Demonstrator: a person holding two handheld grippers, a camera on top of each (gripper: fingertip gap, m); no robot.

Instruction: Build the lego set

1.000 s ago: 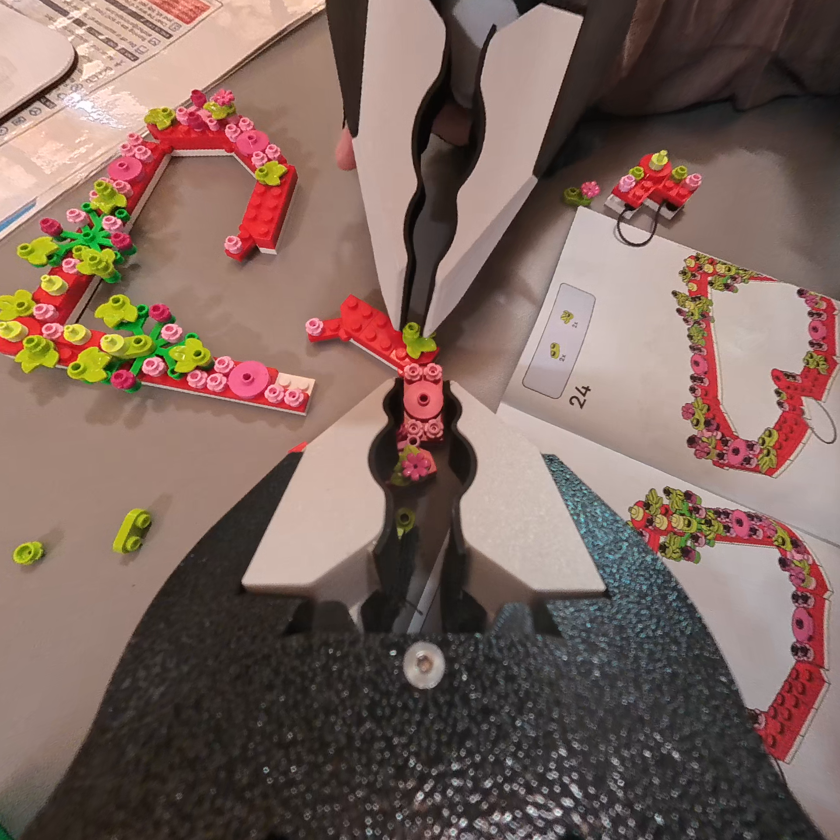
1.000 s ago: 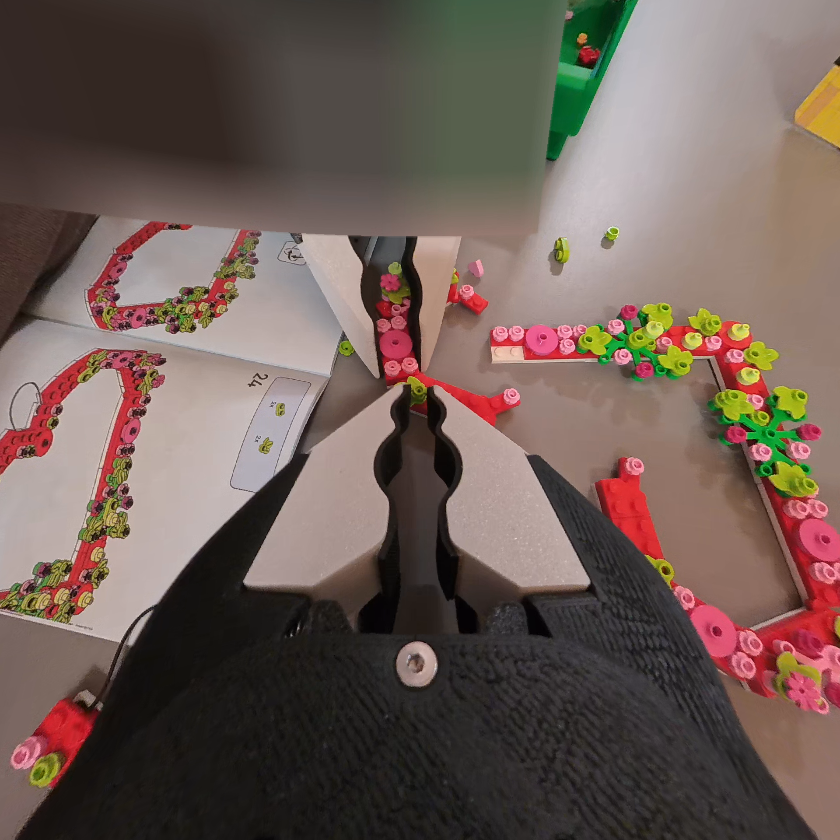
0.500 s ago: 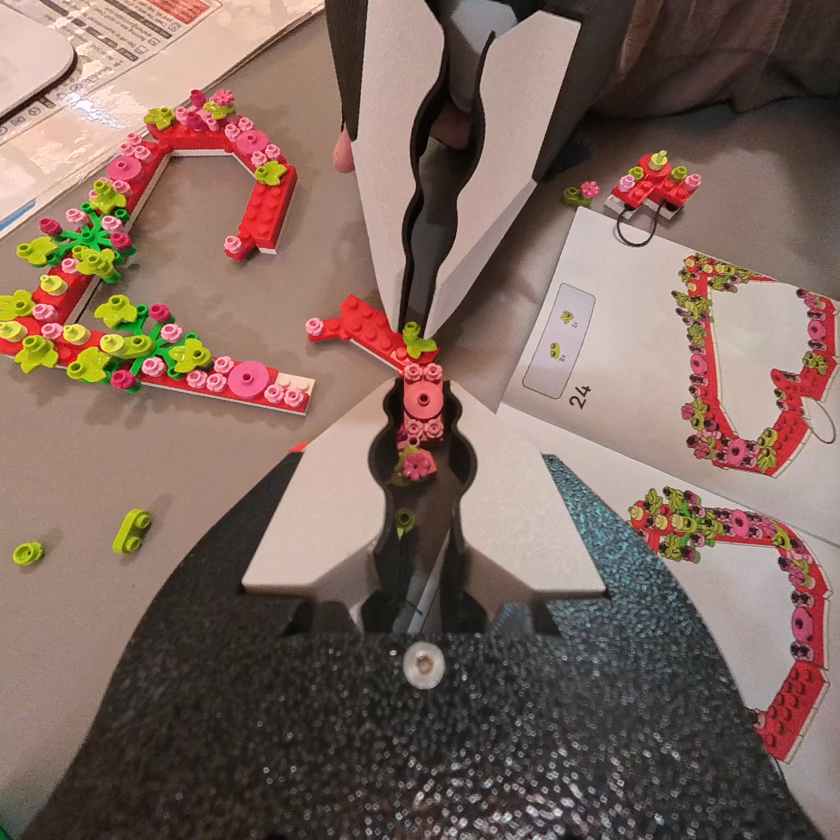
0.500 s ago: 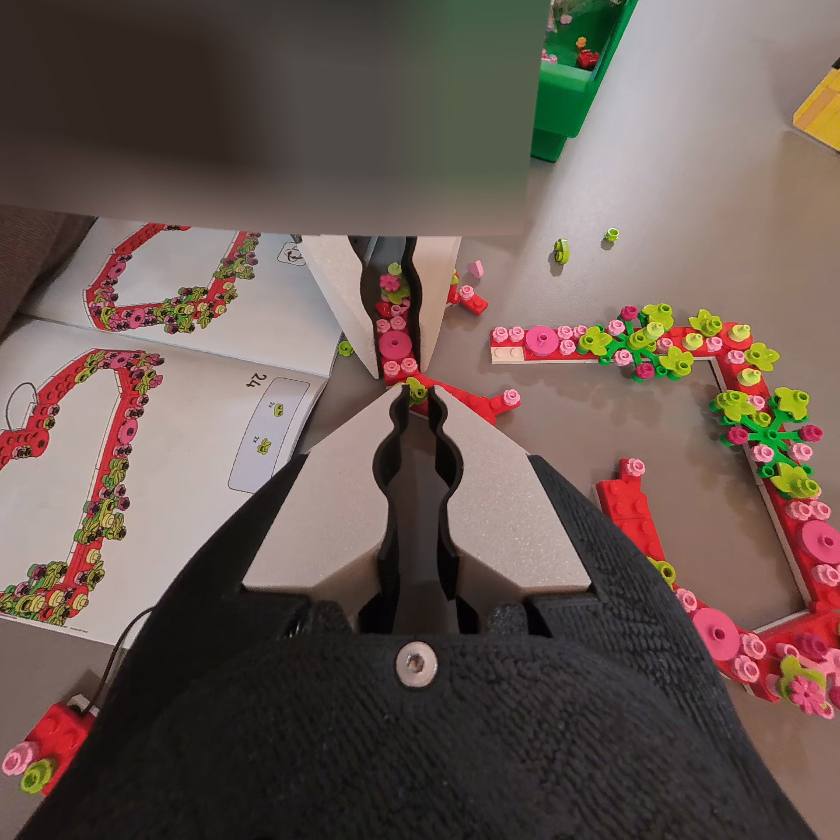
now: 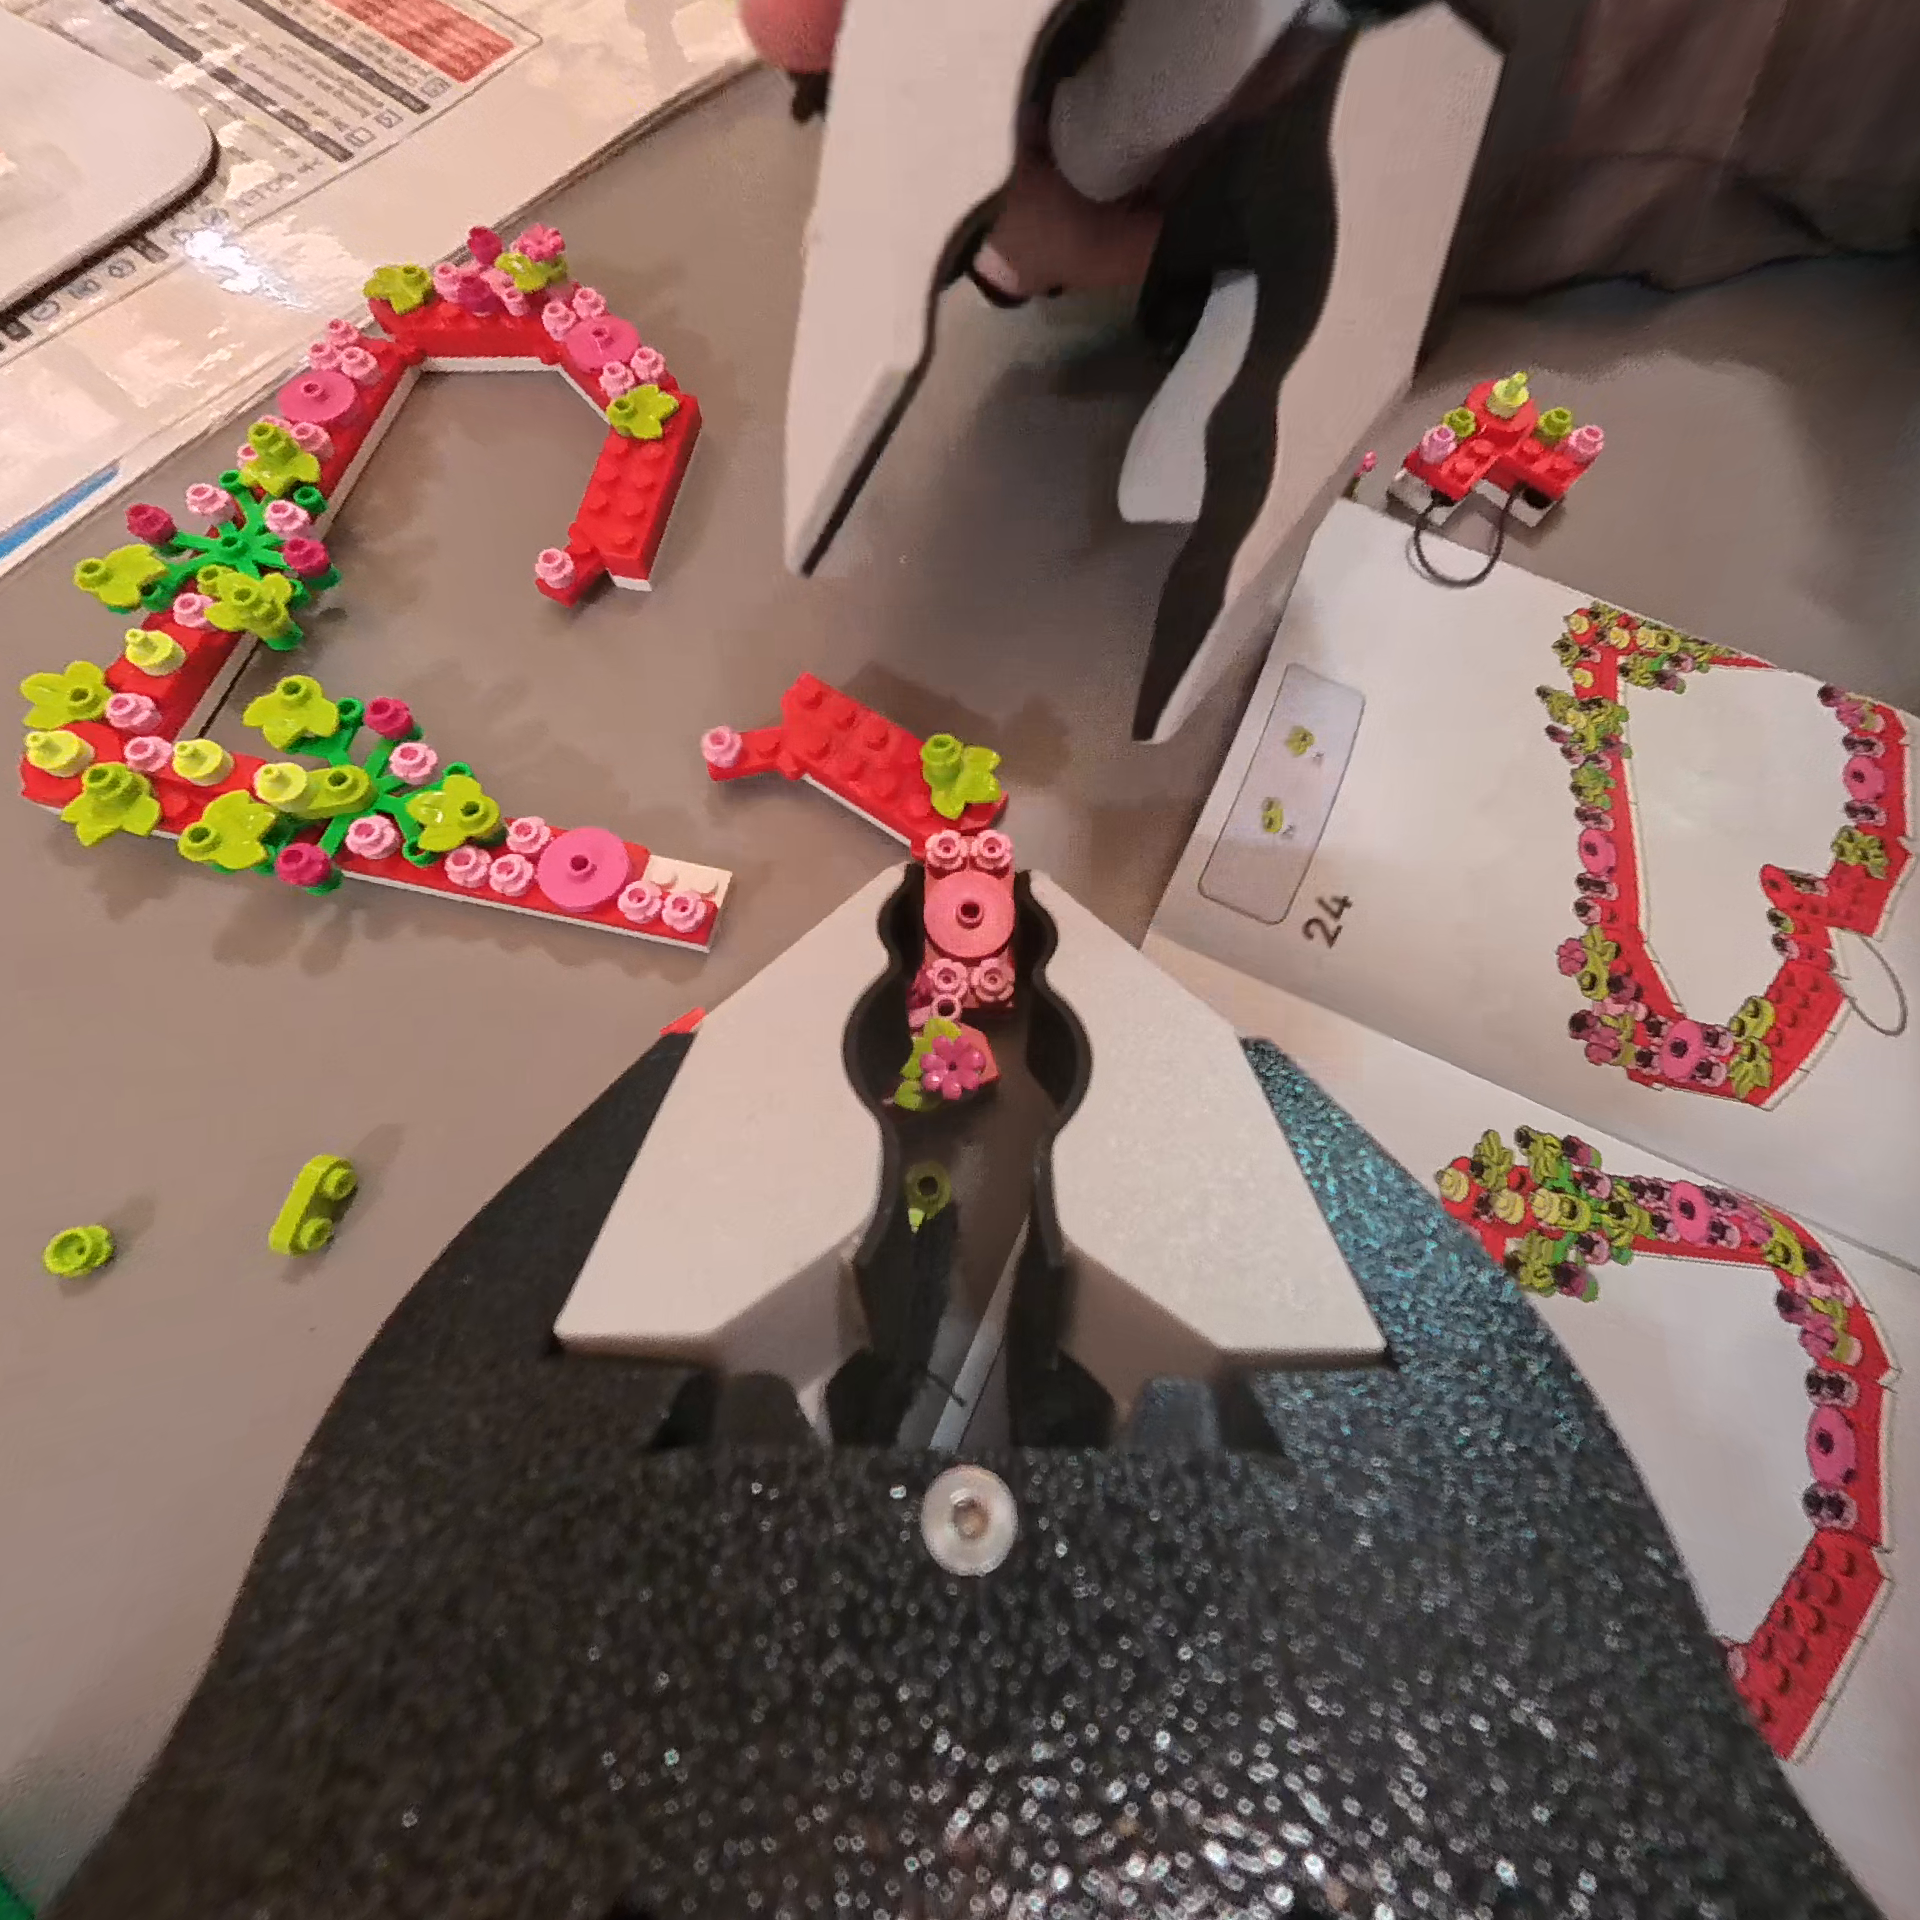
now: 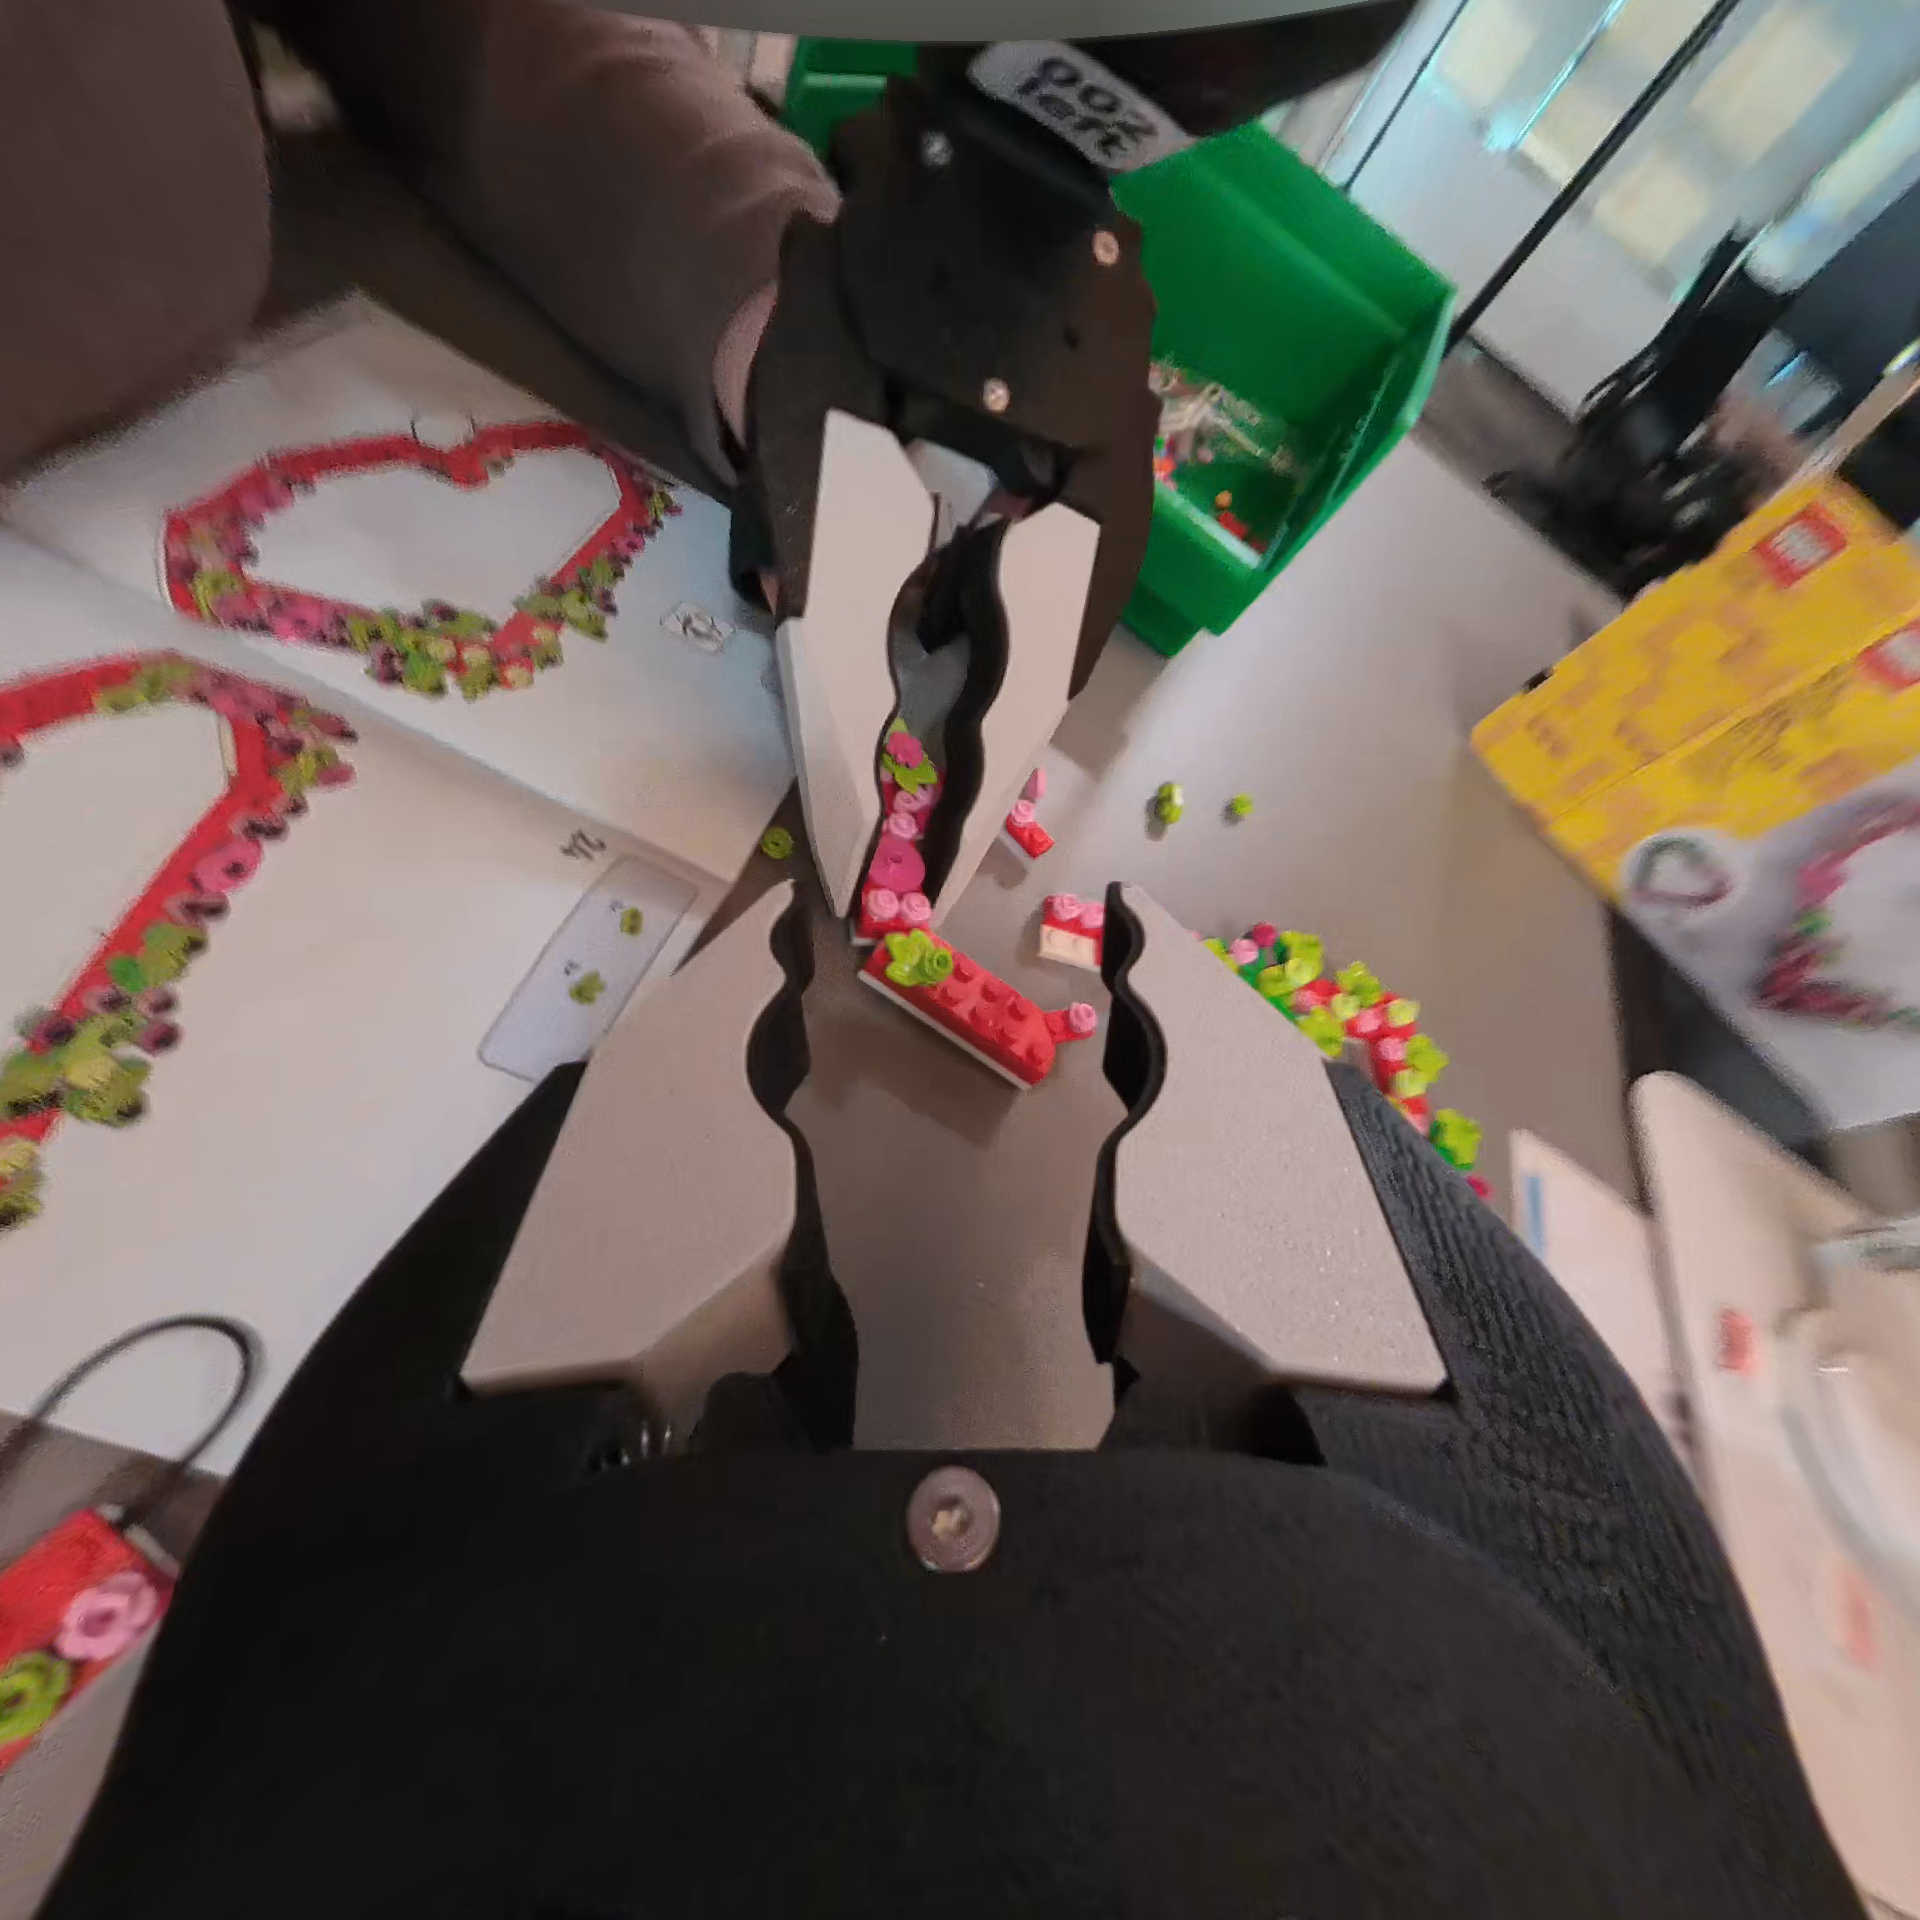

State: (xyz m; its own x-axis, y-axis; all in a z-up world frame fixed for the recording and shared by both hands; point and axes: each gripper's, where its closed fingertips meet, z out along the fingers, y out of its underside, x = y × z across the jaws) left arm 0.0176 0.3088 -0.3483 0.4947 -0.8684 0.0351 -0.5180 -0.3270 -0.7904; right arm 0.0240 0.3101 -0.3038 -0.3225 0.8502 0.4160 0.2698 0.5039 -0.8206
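My left gripper (image 5: 968, 894) is shut on a red lego strip (image 5: 968, 925) with pink flowers, held low over the grey table. The strip's far end meets an angled red section (image 5: 852, 753) that bears a lime leaf piece (image 5: 956, 774). My right gripper (image 5: 977, 644) is open and empty, raised a little beyond the leaf. In the right wrist view, my right gripper (image 6: 954, 904) stands wide over the red section (image 6: 977, 1013) and leaf (image 6: 920, 958), facing the left gripper (image 6: 888, 883).
A large flowered part of the red heart frame (image 5: 312, 727) lies at the left. The open instruction booklet (image 5: 1455, 831) lies at the right, a small red piece with a cord (image 5: 1496, 457) beyond it. Loose lime pieces (image 5: 312, 1205) lie near left. A green bin (image 6: 1278, 343) and yellow boxes (image 6: 1714, 675) stand farther off. My right fingertips sit around 5 centimeters from my left ones.
My right gripper has opened and pulled up and back from the lime leaf piece, which stays on the red section. The left gripper has kept still with the strip.
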